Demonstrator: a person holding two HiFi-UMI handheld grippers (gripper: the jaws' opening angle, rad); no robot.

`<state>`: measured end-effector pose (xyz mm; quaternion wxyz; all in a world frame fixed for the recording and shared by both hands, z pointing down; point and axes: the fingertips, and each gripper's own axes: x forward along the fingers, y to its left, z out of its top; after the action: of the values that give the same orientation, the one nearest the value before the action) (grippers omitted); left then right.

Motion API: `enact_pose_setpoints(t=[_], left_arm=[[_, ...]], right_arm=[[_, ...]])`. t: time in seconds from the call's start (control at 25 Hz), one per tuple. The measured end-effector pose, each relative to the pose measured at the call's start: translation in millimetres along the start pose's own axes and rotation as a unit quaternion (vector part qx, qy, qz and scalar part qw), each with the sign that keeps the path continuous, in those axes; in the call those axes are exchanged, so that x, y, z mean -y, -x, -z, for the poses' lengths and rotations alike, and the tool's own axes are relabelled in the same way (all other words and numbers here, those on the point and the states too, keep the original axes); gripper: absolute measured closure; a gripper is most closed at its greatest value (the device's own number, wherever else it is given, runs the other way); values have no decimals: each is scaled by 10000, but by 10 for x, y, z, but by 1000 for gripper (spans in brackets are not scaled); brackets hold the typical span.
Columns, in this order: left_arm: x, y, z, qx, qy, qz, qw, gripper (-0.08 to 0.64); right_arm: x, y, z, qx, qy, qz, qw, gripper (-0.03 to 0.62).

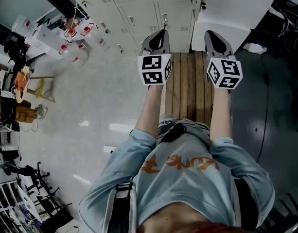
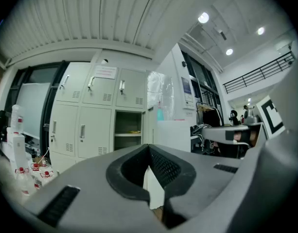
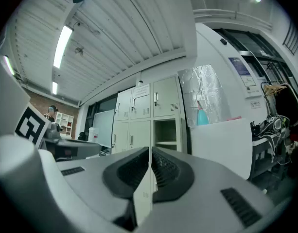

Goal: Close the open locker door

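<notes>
A bank of pale grey lockers (image 1: 139,8) stands ahead of me. One lower compartment (image 3: 166,132) is open, with a shelf inside, and it also shows as the open compartment (image 2: 128,130) in the left gripper view. Its white door (image 1: 226,13) is swung out to the right, seen as the door (image 3: 221,144) and the door (image 2: 174,134). My left gripper (image 1: 159,34) and right gripper (image 1: 214,34) are held side by side, short of the lockers, touching nothing. The left gripper (image 2: 149,147) is shut and empty. The right gripper (image 3: 150,150) is also shut and empty.
I stand on a wooden plank platform (image 1: 187,86). Several clear bottles with red caps (image 1: 73,35) sit on the floor at the left. A cable (image 1: 265,106) runs over the dark floor at the right. A teal spray bottle (image 3: 202,116) stands behind the door.
</notes>
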<state>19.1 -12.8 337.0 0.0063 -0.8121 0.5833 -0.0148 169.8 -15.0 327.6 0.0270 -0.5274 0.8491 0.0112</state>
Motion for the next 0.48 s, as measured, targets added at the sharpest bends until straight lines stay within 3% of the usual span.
enact_pose_setpoints(t=[0.2, 0.48], left_arm=[[114, -87, 52, -126, -82, 174, 9997, 541], [-27, -115, 34, -47, -24, 7, 10000, 541]], right_arm=[[121, -66, 6, 5, -164, 44, 9999, 552], [118, -181, 76, -6, -241, -70, 9997, 552]])
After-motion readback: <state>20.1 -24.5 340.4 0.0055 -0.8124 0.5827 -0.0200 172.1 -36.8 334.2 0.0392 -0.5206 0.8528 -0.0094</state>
